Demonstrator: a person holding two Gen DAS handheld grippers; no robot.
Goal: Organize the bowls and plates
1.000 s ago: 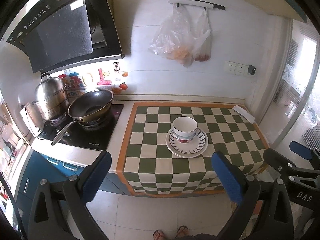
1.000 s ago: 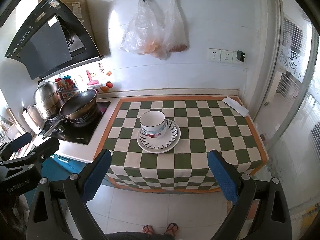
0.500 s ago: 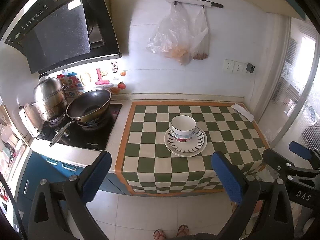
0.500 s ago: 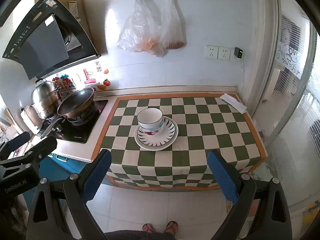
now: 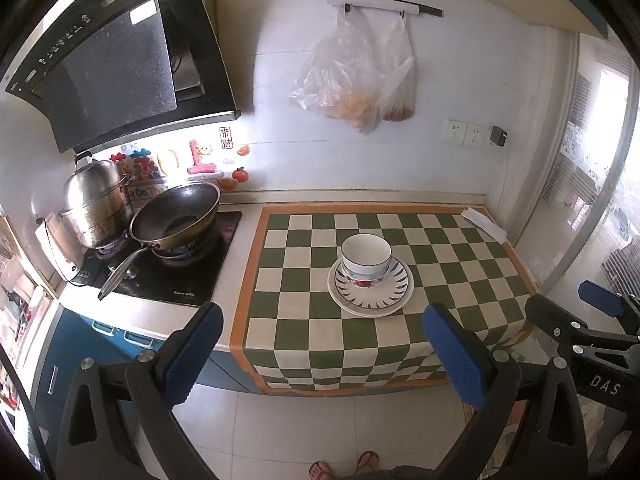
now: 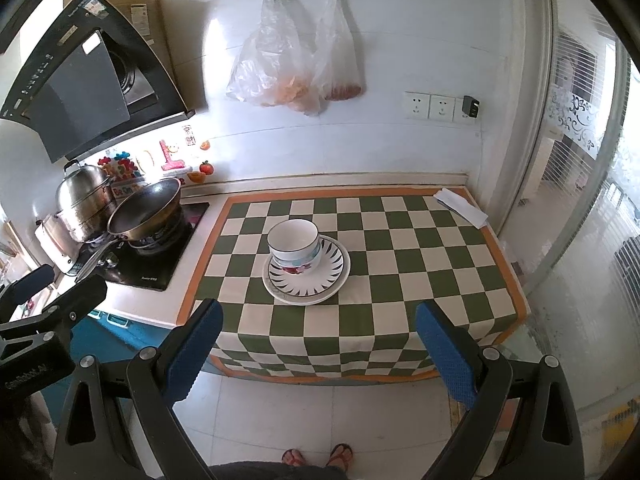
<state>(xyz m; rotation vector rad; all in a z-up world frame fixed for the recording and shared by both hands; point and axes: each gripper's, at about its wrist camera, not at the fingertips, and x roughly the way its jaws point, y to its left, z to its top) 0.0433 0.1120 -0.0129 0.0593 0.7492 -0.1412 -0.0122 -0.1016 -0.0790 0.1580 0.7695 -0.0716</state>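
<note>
A white bowl (image 5: pixel 365 258) with a dark rim and a flower pattern stands on a white plate (image 5: pixel 370 290) with dark rim marks, in the middle of the green-and-white checked cloth (image 5: pixel 440 264). The bowl (image 6: pixel 294 245) and plate (image 6: pixel 306 274) also show in the right wrist view. My left gripper (image 5: pixel 324 354) is open and empty, held back over the floor in front of the counter. My right gripper (image 6: pixel 318 350) is open and empty too, likewise back from the counter.
A wok (image 5: pixel 176 216) and a steel steamer pot (image 5: pixel 98 204) stand on the hob at the left, under a black hood (image 5: pixel 120 64). Plastic bags (image 5: pixel 352 76) hang on the wall. A folded white cloth (image 5: pixel 484 224) lies at the back right corner. A glass door (image 6: pixel 592 184) is at the right.
Both grippers have drawn slightly back and up from the counter, so the bowl and plate look a little smaller. Bowl and plate have not moved.
</note>
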